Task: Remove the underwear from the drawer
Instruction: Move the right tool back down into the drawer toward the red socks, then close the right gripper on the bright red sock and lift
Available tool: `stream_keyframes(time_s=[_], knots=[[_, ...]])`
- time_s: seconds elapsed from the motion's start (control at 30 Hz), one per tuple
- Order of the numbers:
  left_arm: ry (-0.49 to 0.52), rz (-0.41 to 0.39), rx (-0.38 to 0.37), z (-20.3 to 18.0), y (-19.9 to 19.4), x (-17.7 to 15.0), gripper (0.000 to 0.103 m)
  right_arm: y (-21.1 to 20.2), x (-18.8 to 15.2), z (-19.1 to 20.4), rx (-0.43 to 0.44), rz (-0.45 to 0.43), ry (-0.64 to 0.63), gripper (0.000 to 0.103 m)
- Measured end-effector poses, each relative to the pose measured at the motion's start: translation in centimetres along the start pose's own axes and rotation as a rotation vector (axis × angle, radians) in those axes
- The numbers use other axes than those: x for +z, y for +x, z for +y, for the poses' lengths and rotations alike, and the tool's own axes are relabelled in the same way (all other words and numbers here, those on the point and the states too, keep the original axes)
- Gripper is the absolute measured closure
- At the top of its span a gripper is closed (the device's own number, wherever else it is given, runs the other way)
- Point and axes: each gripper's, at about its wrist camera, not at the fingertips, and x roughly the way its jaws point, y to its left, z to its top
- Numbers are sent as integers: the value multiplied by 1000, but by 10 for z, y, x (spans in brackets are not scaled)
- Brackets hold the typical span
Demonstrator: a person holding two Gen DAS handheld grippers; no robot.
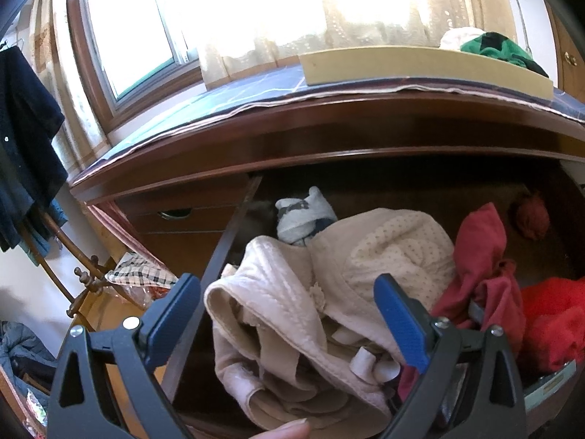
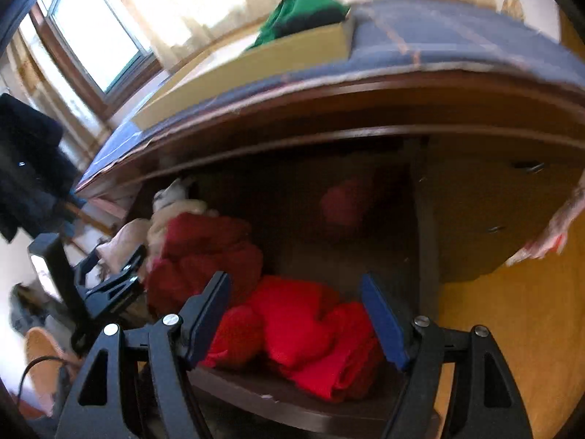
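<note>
1. Tools come first: the left tool (image 1: 289, 314) is spread wide and holds nothing, and so is the right tool (image 2: 296, 314).
2. Both hang over the front of the pulled-out drawer (image 2: 292, 408).
3. Right between the left tool's blue fingers (image 1: 400, 320) lies the cream underwear (image 1: 292, 292), in the left part of the drawer.
4. Between the right tool's fingers lies the bright red underwear (image 2: 307, 333), in the front right part.
5. Dark red clothes (image 1: 482, 263) sit between the two piles.
6. I think each tool just needs to go down and forward to grab its own pile.
7. The red pile stretches from side to side.
</note>
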Motion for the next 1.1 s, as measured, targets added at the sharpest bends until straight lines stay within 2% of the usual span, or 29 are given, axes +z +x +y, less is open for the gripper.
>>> stream_keyframes(time_s=[0.07,0.2,0.33,0.47,0.53,0.63,0.77,0.87,0.9,1.03,1.1], knots=[[1,-5,3,0,-1,0,6,3,-5,2,29,49,-28,28],[-6,-2,7,0,0,0,6,7,-15,11,16,116,-114,28],[-2,-2,9,0,-1,0,6,16,-13,17,-64,138,-189,28],[0,-3,13,0,-1,0,6,28,-6,22,-41,161,-204,28],[0,-5,11,-1,-1,0,6,31,-6,26,-12,173,-190,28],[4,-7,15,-2,0,0,6,32,-10,36,103,200,-173,28],[-1,-5,12,-2,0,0,6,42,-16,50,210,243,-135,28],[1,-3,11,-2,0,0,6,61,-21,61,184,278,-142,28],[3,-5,13,-2,0,0,6,64,-21,62,200,283,-131,28],[-1,-8,9,-1,0,-1,6,77,-17,58,216,324,-52,28],[-2,-8,7,-1,0,-1,6,86,-16,50,226,361,18,32]])
